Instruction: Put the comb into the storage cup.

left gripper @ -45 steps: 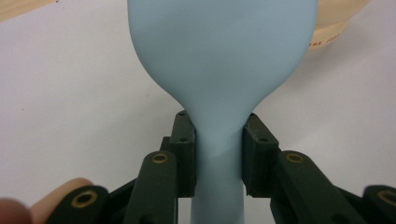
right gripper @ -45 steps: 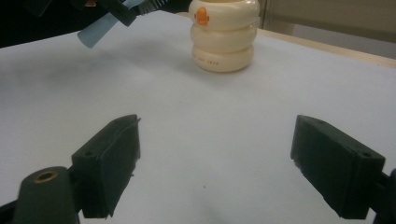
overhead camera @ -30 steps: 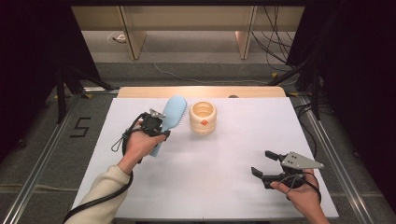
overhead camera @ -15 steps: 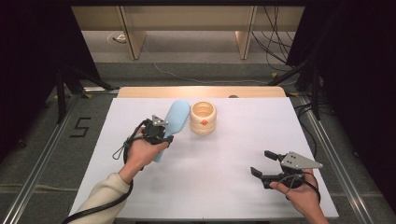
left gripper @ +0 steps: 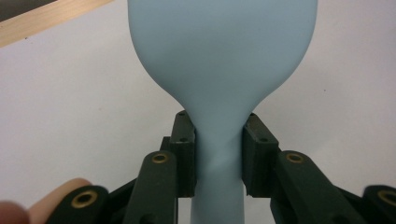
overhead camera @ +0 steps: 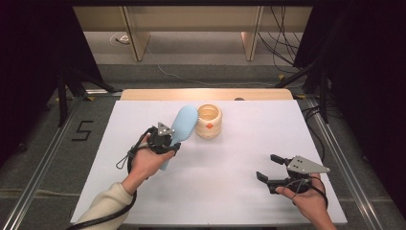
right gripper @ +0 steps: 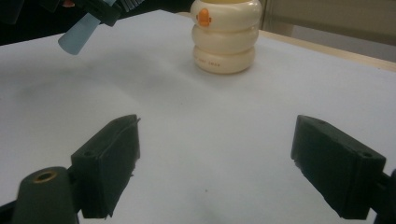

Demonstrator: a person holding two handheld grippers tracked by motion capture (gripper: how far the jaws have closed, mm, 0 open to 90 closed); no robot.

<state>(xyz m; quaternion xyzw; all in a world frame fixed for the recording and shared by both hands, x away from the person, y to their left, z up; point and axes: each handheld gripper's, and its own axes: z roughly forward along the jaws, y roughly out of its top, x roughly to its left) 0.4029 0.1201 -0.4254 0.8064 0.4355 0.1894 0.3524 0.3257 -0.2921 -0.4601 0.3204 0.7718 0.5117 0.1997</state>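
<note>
Tabletop (overhead camera: 230, 191) evenly lit from above, surroundings dark. Soft shadows, no glare. Gripper views: near jaws and finger blurred, slight softness overall.

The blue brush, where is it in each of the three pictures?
High view: the blue brush lies left of middle, held by the left gripper, its head beside the cream cup.
Left gripper view: it fills the top middle, its neck pinched between the jaws.
Right gripper view: its handle end pokes in at the top left.
Shared landmark: the white table.
</note>
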